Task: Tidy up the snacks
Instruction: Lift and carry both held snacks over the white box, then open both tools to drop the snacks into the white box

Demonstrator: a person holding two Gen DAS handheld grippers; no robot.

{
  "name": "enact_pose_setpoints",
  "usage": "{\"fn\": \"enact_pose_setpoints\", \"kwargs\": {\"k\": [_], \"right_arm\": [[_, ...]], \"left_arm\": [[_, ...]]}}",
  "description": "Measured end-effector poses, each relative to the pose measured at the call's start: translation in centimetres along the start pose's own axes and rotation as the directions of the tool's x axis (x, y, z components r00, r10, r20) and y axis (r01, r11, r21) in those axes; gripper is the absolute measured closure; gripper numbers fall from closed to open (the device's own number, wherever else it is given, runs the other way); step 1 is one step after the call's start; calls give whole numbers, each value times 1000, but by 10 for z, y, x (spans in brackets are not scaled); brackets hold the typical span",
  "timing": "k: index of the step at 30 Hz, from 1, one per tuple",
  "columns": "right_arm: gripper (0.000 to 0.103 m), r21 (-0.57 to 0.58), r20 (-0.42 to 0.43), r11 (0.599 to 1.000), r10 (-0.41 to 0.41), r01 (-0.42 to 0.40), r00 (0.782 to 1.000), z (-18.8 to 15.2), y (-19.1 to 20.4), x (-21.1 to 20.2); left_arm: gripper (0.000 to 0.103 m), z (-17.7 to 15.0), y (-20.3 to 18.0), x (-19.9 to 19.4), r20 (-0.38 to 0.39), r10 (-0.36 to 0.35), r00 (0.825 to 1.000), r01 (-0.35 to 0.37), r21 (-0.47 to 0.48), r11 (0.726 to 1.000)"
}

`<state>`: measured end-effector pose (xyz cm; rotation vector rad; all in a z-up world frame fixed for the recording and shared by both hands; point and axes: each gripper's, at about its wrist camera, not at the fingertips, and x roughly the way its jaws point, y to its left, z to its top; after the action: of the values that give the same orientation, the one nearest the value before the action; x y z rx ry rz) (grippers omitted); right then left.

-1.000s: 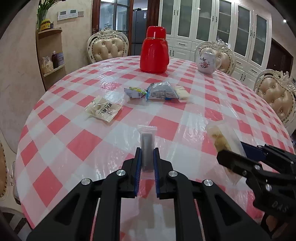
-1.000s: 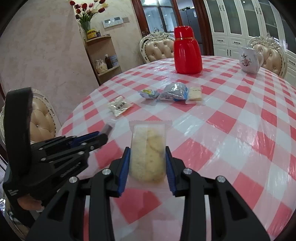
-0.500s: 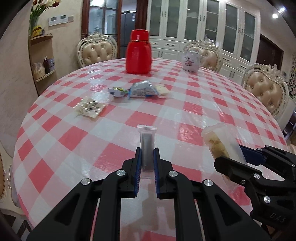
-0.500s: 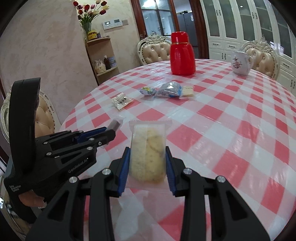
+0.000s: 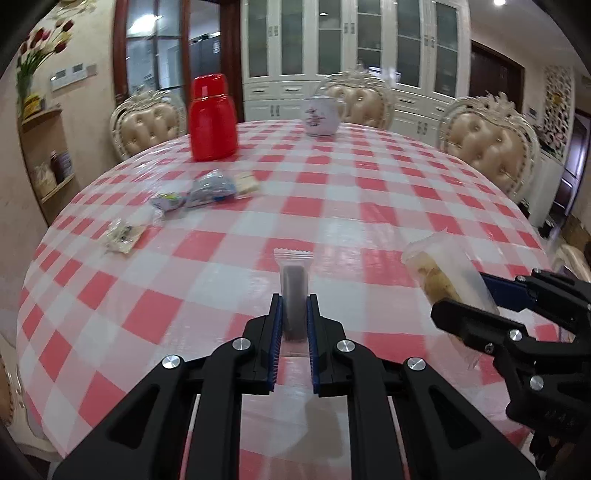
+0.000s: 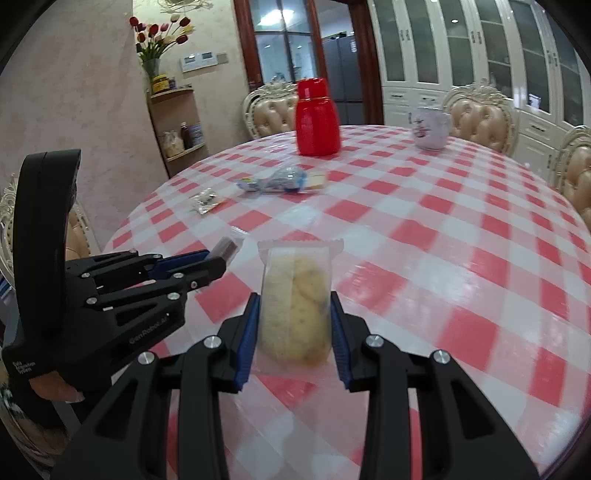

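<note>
Above the checked table (image 5: 369, 192), both grippers (fingers clamped) hold snack packets.

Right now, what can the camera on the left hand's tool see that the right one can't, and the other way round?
Only the left wrist view shows the dark snack bar head-on between its jaws, and the flowered panel at far right.

Only the right wrist view shows the biscuit packet head-on, and a fingertip under the left gripper.

Both show the checked table, the red flask, the teapot, the loose snacks, and the tulips.
</note>
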<state>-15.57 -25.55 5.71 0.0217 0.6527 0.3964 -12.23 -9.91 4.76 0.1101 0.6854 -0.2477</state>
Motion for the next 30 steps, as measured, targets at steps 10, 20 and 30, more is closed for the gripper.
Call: {"fn": "enact_pose_setpoints", "kwargs": {"k": [10,20,30], "right_arm": [[67,-53,14,991,-126,126,992,-30,-40,-77],[67,-27,-25,950,-311,310,950,-69,-112,-151],[67,147,-137,808,-555,571,821,-140,-210,-224]], "left_arm": [[92,-2,-84,-18,-22,-191,981,192,120,974],[92,4,-184,-30,-103,-453,886,465,209,860],[92,-30,-316,-34,-270,-589,762,647,367,669]]}}
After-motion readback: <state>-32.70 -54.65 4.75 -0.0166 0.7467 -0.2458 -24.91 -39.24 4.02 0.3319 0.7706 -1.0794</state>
